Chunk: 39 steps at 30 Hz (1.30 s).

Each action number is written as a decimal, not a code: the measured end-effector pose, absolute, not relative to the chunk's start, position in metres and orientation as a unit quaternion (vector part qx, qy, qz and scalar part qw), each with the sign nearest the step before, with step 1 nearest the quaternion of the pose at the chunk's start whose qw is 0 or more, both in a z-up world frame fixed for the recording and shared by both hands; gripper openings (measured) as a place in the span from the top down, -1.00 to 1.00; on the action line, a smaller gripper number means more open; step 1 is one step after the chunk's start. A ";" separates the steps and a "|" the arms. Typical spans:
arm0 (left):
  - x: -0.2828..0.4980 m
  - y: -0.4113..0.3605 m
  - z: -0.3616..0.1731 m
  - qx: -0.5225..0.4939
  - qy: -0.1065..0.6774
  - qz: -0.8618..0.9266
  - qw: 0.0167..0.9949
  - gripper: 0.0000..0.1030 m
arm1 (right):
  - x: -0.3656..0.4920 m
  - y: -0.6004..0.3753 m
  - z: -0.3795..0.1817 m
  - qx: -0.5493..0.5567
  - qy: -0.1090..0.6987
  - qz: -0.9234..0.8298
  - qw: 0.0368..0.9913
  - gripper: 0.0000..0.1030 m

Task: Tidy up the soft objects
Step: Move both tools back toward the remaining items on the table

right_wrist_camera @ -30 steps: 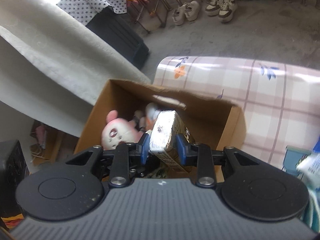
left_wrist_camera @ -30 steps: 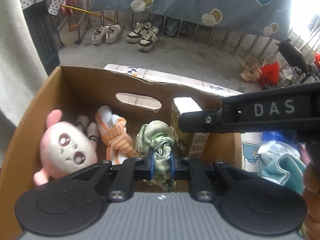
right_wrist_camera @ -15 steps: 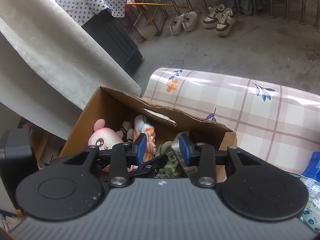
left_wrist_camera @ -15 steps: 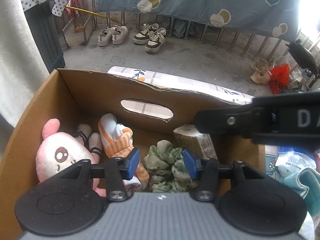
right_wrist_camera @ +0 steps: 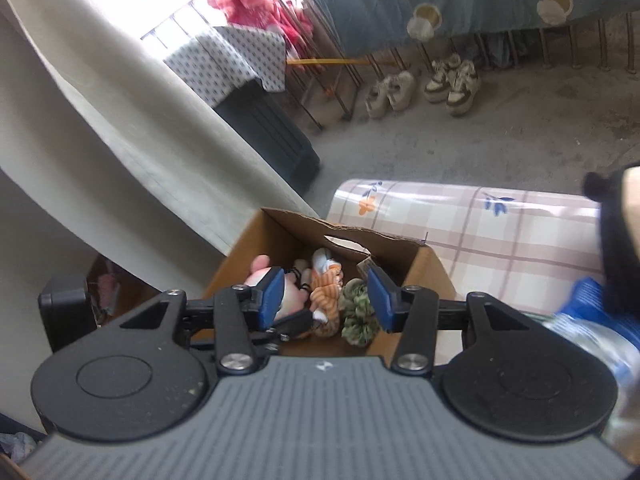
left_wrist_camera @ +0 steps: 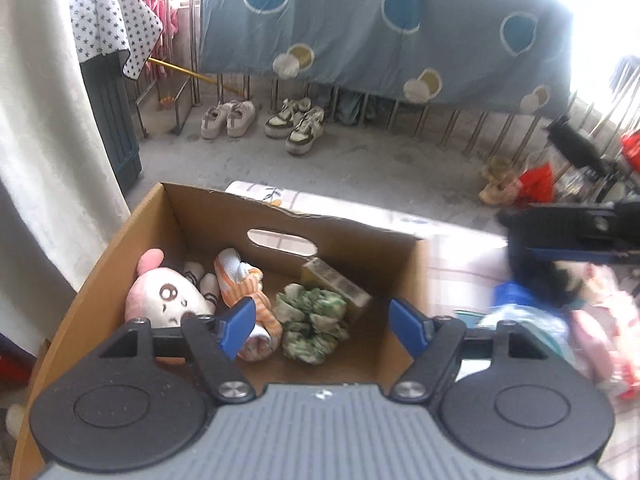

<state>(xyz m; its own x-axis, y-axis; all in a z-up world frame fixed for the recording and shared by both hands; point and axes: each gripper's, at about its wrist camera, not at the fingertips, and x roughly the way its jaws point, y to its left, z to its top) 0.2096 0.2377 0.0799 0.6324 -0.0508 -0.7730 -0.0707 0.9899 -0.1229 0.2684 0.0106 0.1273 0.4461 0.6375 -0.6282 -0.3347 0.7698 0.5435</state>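
A cardboard box (left_wrist_camera: 360,240) holds a pink plush face (left_wrist_camera: 168,296), an orange-striped soft toy (left_wrist_camera: 240,280), a green patterned scrunchie (left_wrist_camera: 312,316) and a small carton (left_wrist_camera: 336,284). My left gripper (left_wrist_camera: 324,326) is open and empty above the box's near side. My right gripper (right_wrist_camera: 326,296) is open and empty, raised above the box (right_wrist_camera: 424,268); it also shows at the right in the left wrist view (left_wrist_camera: 576,232). The scrunchie (right_wrist_camera: 358,312) and striped toy (right_wrist_camera: 326,280) lie below it.
The box sits at the end of a table with a pink plaid cloth (right_wrist_camera: 500,232). More soft items and blue packaging (left_wrist_camera: 560,320) lie on the table to the right. Shoes (left_wrist_camera: 264,120) stand on the concrete floor beyond. A pale curtain (right_wrist_camera: 120,152) hangs on the left.
My left gripper let go of the green scrunchie into the box and opened wide. My right gripper released the carton into the box, opened, and both pulled up and back.
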 end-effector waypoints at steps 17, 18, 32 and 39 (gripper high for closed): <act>0.044 0.132 0.167 -0.062 0.354 -0.097 0.928 -0.84 | 0.059 -0.208 0.178 0.239 0.359 0.262 0.863 -0.36; 0.042 0.118 0.163 -0.055 0.359 -0.111 0.925 -0.84 | 0.051 -0.222 0.173 0.252 0.359 0.255 0.862 -0.36; 0.081 -0.042 0.049 0.049 0.407 -0.205 0.889 -0.78 | 0.067 -0.295 0.068 0.290 0.391 0.141 0.862 -0.40; 0.119 -0.073 0.019 0.057 0.414 -0.189 0.888 -0.67 | 0.108 -0.323 0.017 0.332 0.398 0.082 0.851 -0.40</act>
